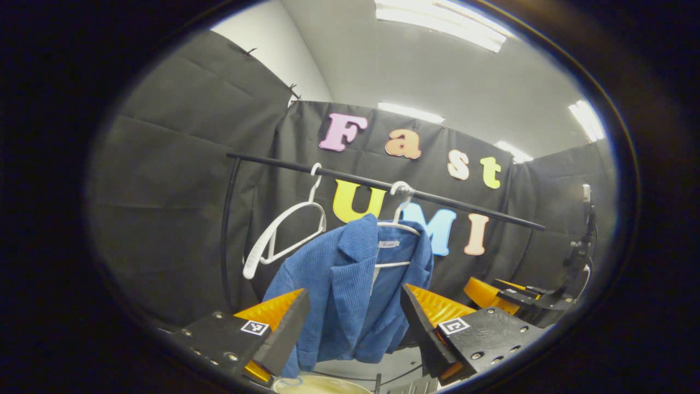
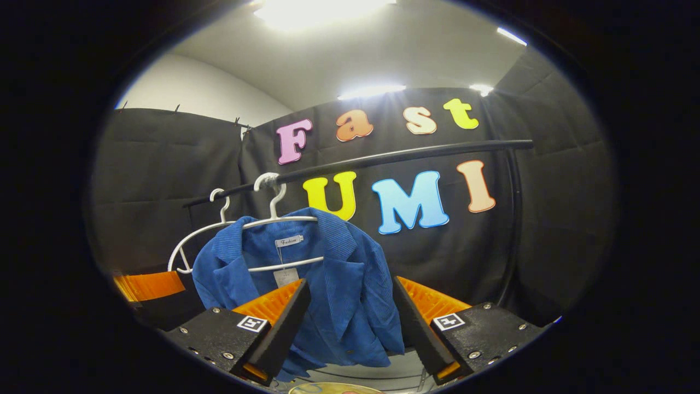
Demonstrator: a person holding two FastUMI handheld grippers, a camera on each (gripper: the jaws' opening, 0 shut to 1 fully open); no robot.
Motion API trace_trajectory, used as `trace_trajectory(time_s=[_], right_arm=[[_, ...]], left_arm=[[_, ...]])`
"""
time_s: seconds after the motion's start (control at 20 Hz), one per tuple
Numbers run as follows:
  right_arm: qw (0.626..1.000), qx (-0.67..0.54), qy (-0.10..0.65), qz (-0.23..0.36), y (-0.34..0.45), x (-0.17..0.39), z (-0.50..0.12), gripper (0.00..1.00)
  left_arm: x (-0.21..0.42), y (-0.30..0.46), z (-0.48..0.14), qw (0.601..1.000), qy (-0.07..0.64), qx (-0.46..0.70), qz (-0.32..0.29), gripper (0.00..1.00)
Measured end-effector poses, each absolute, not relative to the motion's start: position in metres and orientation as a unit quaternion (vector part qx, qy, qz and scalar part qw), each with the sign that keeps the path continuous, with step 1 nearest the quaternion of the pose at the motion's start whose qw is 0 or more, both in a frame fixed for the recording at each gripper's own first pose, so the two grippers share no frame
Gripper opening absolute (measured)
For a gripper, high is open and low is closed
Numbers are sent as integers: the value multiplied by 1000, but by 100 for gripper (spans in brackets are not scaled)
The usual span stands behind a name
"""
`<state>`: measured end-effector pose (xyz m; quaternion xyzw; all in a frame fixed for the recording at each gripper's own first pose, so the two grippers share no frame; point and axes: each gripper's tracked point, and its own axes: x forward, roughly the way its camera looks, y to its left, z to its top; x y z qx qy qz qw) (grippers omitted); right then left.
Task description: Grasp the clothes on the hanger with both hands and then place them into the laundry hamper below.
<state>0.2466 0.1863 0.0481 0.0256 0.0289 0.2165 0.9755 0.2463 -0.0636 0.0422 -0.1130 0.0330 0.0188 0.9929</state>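
A blue corduroy jacket [image 1: 350,284] [image 2: 328,284] hangs on a white hanger [image 1: 396,224] [image 2: 273,221] from a black rail [image 1: 383,186] [image 2: 394,156]. My left gripper [image 1: 353,323] is open, its fingers standing apart in front of the jacket's lower part without touching it. My right gripper [image 2: 350,317] is open too, framing the jacket's right front from a short distance. The right gripper [image 1: 508,295] also appears at the right of the left gripper view. The left gripper [image 2: 147,287] shows at the left of the right gripper view. A pale rim of the hamper [image 1: 317,386] [image 2: 333,388] peeks in below.
A second white hanger [image 1: 284,230] [image 2: 191,241] hangs bare on the rail, left of the jacket. The rail's upright posts [image 1: 225,235] [image 2: 513,219] stand at each end. Black cloth walls close in behind and on both sides.
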Motion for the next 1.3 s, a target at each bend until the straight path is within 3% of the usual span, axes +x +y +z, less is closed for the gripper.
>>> trace_trajectory(time_s=[0.1,0.2,0.25,0.3,0.5,0.65,0.7,0.75,1.0,1.25,1.3], right_arm=[[971,27,44,234,193,263,41,94],[968,5,38,249,200,280,37,94],[965,-8,31,259,206,286,35,94],[962,-16,25,273,213,291,33,94],[944,2,76,321,244,304,6,94],[943,-5,89,320,253,324,-7,94],[945,-11,90,315,255,331,-10,94],[946,-16,88,312,258,337,-12,94],[949,-22,96,299,268,358,-27,94],[955,-48,87,281,269,372,-33,94],[953,-48,89,285,271,372,-34,92]], left_arm=[[267,-69,40,993,32,-106,37,91],[283,-74,36,993,36,-101,52,91],[291,-75,33,993,39,-98,62,100],[300,-77,27,992,41,-94,73,96],[328,-78,11,988,57,-83,115,95],[347,-77,2,986,64,-78,132,100],[353,-77,-2,985,67,-78,136,96],[359,-75,-4,985,67,-77,142,100],[381,-59,-19,978,67,-81,180,100],[390,-61,-21,982,53,-89,158,100],[390,-57,-21,982,52,-87,160,85]])
